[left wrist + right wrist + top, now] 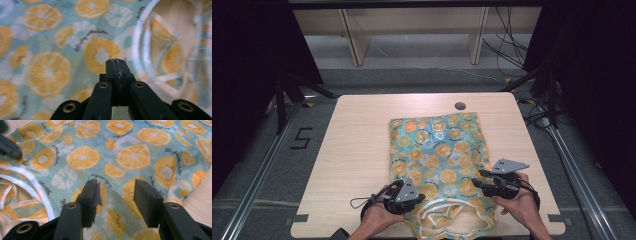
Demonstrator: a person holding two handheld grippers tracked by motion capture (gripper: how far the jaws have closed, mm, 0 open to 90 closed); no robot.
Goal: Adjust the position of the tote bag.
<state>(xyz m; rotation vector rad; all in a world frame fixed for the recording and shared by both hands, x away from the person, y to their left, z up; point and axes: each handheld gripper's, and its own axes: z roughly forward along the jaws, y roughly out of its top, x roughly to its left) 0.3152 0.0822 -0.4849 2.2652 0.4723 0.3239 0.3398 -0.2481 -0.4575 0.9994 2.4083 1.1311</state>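
The high view looks forward and down from above the person's side, taking in the whole tabletop (362, 145) and the bag (439, 160) from well off. The left gripper view sits very close over the bag (50, 50) near its opening, while the right gripper view looks along its jaws across the same bag (135, 155), a little farther back
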